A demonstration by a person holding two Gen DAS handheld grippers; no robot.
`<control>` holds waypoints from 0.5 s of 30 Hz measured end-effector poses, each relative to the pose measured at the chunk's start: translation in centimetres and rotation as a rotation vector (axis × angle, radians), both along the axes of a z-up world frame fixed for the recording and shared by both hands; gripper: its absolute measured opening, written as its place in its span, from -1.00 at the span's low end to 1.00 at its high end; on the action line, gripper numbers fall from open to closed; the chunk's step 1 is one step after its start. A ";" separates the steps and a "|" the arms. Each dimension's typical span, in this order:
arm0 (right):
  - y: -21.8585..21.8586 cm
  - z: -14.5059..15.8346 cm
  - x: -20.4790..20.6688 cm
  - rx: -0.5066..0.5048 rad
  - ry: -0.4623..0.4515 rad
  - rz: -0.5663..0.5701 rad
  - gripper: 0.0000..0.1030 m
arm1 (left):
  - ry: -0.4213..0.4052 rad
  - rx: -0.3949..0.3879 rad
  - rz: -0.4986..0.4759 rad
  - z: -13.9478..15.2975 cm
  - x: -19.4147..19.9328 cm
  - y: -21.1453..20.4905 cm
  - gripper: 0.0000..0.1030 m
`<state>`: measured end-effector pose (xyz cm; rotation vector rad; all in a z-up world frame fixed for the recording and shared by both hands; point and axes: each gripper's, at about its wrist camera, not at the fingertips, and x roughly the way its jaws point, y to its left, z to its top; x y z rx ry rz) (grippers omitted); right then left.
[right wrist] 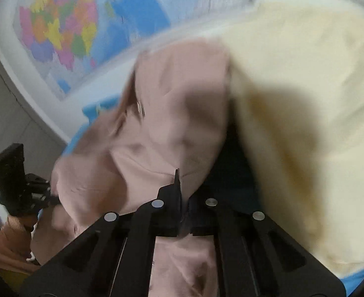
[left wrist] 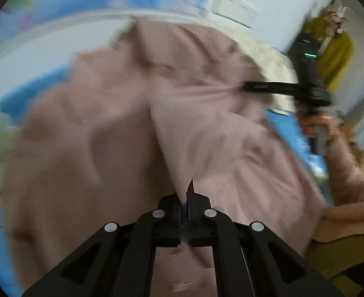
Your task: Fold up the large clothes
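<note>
Both tongs are pinching a dusty-pink garment above a blue surface, one view after the other.

Left wrist view: the pink garment (left wrist: 122, 133) is spreading wide and rumpled across most of the frame, a long fold running up from the left tongs (left wrist: 186, 193), whose jaws are pressing together on its cloth; the right tongs (left wrist: 246, 86) are biting its far edge, though their tips are sinking into the fabric and blur is hiding the jaws; a hand (left wrist: 315, 126) is gripping that handle; a cream cloth (left wrist: 268, 57) is lying behind. Right wrist view: the garment is hanging bunched and creased ahead of the right tongs (right wrist: 179, 180), clamped shut on it; the cream cloth is filling the right side; a map (right wrist: 58, 29) is showing at upper left; the blue surface (right wrist: 95, 109) is mostly covered; everything is smeared by motion.
</note>
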<state>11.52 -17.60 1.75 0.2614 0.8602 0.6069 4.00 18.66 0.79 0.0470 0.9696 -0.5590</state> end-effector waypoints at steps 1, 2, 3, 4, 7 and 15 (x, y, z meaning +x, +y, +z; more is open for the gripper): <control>-1.0 0.8 -0.1 0.015 -0.014 -0.021 -0.93 | -0.015 0.047 0.033 0.4 0.5 1.1 -0.96; -2.2 1.8 -0.2 0.023 -0.036 -0.051 -0.95 | -0.018 0.083 0.058 0.5 1.0 1.7 -0.95; -2.7 2.4 -0.3 -0.006 -0.052 -0.078 -0.95 | -0.014 0.128 0.086 0.4 1.8 2.4 -0.94; -3.0 2.5 -0.2 -0.037 -0.053 -0.093 -0.95 | -0.007 0.144 0.095 0.2 2.4 2.8 -0.88; -3.0 1.1 0.6 -0.087 -0.005 -0.123 -0.93 | -0.005 0.227 0.115 -1.2 4.5 3.1 -0.43; -2.8 3.9 -2.1 -0.128 -0.132 -0.209 0.08 | 0.126 0.169 0.047 -4.1 4.9 4.0 0.48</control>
